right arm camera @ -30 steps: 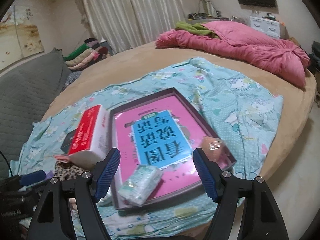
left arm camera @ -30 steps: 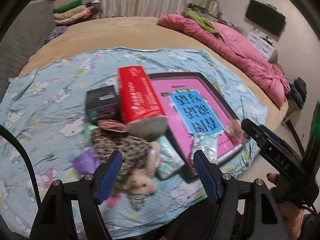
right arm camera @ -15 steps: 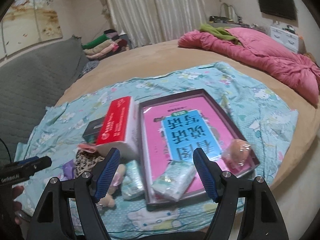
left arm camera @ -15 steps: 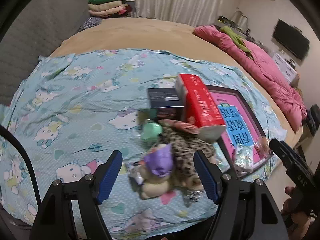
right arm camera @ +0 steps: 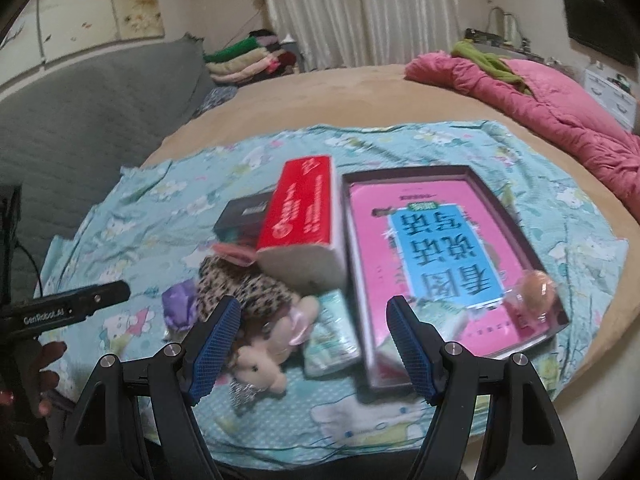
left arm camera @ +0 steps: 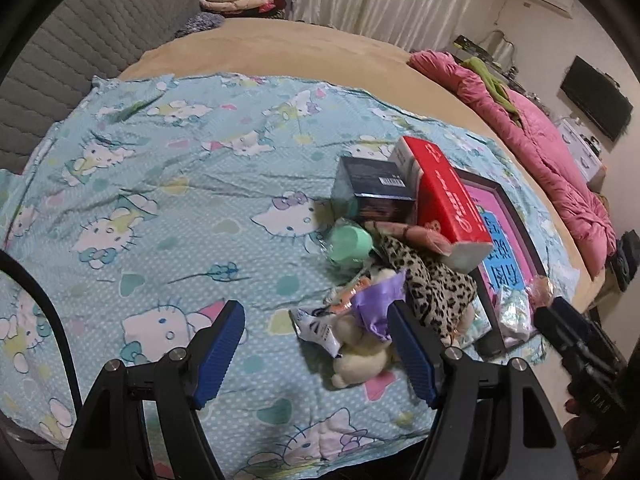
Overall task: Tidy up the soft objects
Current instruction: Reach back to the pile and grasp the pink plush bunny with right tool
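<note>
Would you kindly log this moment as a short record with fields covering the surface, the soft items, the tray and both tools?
surface: cartoon-cat sheet spread over a tan bed
soft pile: plush toy, leopard-print cloth and purple cloth heaped together
boxes: red box leaning over the pile, black box beside it
tray: dark tray holding a pink book
left tool: open, empty, above the sheet
right tool: open, empty, facing the plush toy

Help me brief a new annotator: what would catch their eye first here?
Probably the red tissue pack propped mid-sheet, beside the dark tray holding a bright pink book. Next, the leopard-print plush toy lying just ahead of both open grippers, left gripper and right gripper.
</note>
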The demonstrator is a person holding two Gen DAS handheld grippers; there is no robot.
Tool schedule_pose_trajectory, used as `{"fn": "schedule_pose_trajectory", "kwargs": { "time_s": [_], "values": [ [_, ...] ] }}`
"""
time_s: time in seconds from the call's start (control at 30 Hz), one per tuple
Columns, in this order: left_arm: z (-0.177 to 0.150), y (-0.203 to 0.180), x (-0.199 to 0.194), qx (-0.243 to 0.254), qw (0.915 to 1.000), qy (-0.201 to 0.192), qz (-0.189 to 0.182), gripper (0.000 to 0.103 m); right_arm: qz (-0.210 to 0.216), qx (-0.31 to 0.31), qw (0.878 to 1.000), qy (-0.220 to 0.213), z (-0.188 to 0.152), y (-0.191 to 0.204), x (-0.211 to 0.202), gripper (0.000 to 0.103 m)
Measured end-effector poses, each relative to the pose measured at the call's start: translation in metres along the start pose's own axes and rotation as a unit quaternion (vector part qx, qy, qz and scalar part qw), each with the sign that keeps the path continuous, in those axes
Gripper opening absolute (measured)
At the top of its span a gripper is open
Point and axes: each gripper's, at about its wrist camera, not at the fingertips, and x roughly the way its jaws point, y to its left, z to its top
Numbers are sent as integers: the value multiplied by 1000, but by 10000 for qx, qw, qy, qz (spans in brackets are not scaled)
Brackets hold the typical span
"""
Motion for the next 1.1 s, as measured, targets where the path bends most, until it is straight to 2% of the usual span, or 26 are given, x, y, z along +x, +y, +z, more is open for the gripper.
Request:
{"fn": "schedule_pose_trajectory", "kwargs": {
  "time_s": [0.27, 0.4, 0.77, 1.03, 1.1],
  "values": [
    [-8, -16, 15, 374, 9992, 107, -93, 73, 196, -151, 9988, 432, -17, 22, 19, 77],
    [-9, -20, 26, 411, 9988, 200, -203, 73, 117, -295, 9981, 533, -22, 27, 26, 77],
    [-14, -21, 52, 528, 9976, 396, -225, 73, -27, -286, 9938, 1076, -40, 35, 57, 77],
    [-16, -18, 61, 539, 9967, 507, -328, 73, -145, -580, 9921, 1106, -47, 54, 76, 77],
    [-16, -15, 64, 487, 9966, 547, -377, 73, -172, -656, 9913, 1128, -49, 58, 80, 74]
  ]
}}
